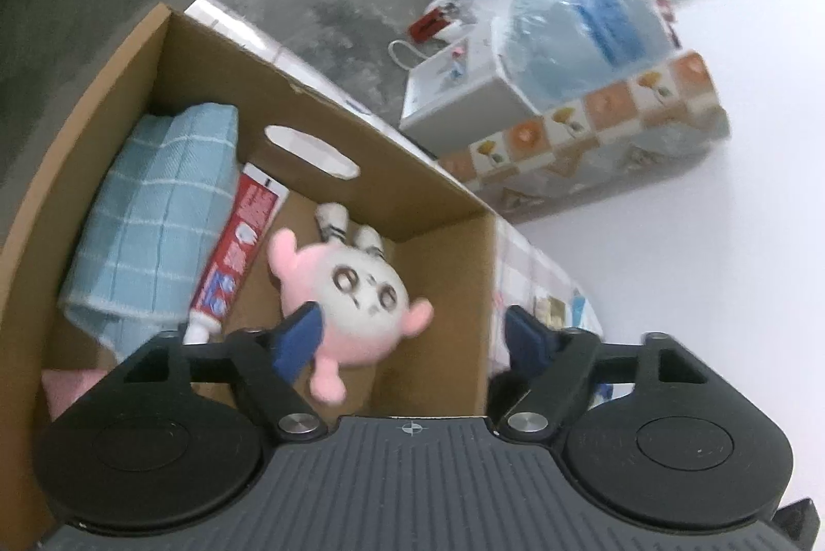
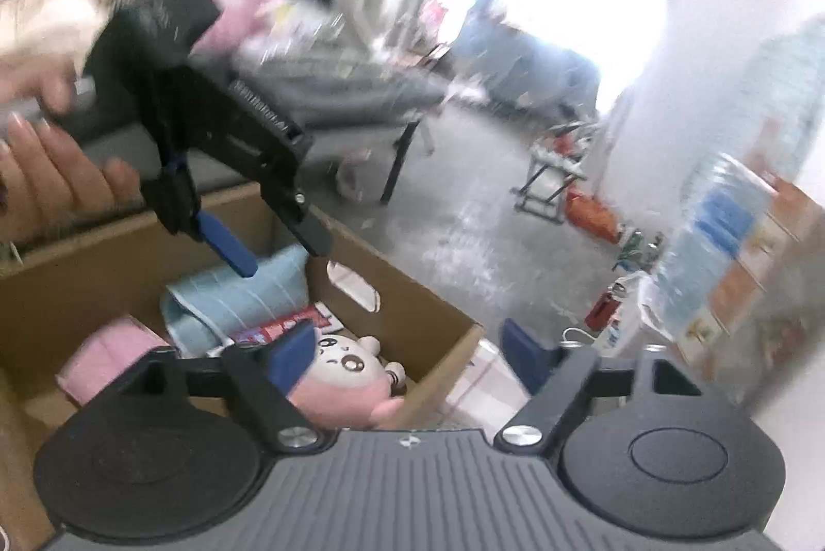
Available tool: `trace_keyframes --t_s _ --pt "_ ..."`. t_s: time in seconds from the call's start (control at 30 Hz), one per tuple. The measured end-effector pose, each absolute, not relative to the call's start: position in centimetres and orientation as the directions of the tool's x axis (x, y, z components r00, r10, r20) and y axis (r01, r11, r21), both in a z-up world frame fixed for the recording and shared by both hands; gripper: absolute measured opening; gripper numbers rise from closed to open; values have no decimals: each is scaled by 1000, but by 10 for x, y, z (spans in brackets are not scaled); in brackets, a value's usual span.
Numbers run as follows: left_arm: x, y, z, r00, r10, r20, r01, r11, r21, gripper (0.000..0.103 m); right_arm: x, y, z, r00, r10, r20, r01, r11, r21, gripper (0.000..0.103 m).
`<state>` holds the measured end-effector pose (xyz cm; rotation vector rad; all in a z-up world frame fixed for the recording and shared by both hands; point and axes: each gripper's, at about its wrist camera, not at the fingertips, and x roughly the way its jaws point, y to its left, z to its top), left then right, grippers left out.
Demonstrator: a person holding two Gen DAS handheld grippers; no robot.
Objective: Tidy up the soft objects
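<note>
Both jaws wide, empty; plush toy (image 1: pixel 350 293) beside toothpaste (image 1: pixel 237 246), towel (image 1: pixel 154 210), seemingly in box (image 1: pixel 438 200)

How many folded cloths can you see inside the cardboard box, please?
2: a blue checked cloth along the box's left wall, and a pink cloth at the near left corner. More may lie hidden below the tools.

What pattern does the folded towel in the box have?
Light blue with a white grid; the towel shows best in the left wrist view.
</note>
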<state>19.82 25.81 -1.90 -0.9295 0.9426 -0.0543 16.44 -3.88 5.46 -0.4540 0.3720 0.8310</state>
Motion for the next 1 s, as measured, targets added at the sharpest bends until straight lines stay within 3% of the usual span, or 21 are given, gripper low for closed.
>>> trace_keyframes --t_s 0.2,0.47,0.83,1.0 --pt "150 223 11 643 -365 -673 -278 708 -649 98 101 -150 63 653 649 -390 -708 706 -12 87" --pt "102 134 34 649 -335 -684 -137 832 -537 98 51 -248 11 736 542 -405 -491 840 231 87" --pt "115 -30 38 639 -299 -709 145 951 -272 98 57 -325 -43 851 366 -377 -248 912 326 87" --pt "150 -97 18 581 -343 -738 232 939 -254 98 66 -350 -64 866 333 -374 -189 909 372 86"
